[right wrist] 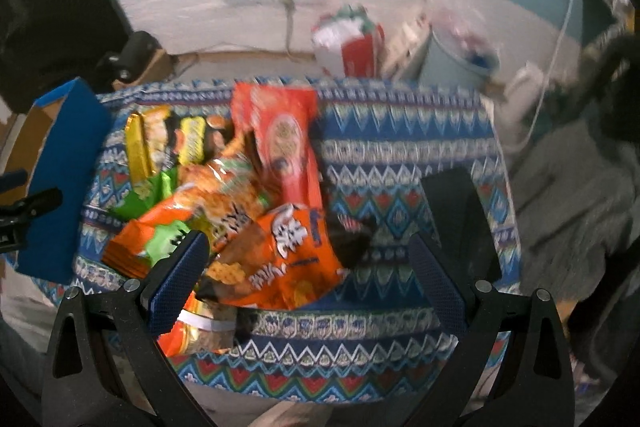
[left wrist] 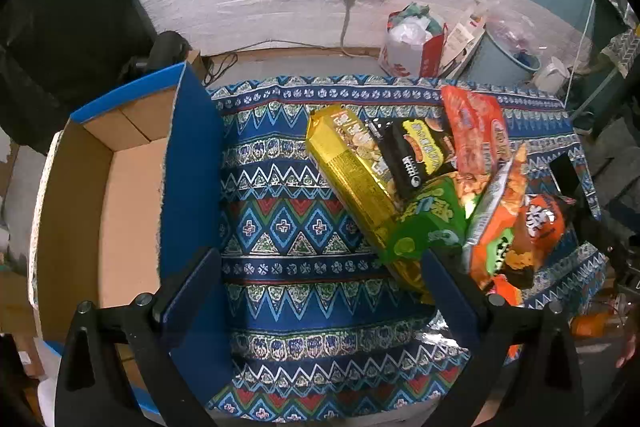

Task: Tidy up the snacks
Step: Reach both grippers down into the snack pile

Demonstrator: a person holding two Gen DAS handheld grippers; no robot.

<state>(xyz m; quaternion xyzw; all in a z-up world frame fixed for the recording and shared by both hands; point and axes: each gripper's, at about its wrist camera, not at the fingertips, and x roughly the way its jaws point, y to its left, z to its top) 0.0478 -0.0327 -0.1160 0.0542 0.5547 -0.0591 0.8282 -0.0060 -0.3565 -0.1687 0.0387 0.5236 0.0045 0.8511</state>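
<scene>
Your left gripper (left wrist: pixel 320 291) is spread wide over bare cloth (left wrist: pixel 280 195), holding nothing. The box (left wrist: pixel 120 187) lies left of it (open, with blue walls); the snack pile (left wrist: pixel 420 187) lies right. Your right gripper (right wrist: pixel 308 283), also spread, hangs over the pile's orange bag (right wrist: pixel 280 247).

Bare patterned cloth (left wrist: pixel 288 227) between cardboard box (left wrist: pixel 120 187) and snack heap (left wrist: pixel 420 187), seemingly unobstructed.
</scene>
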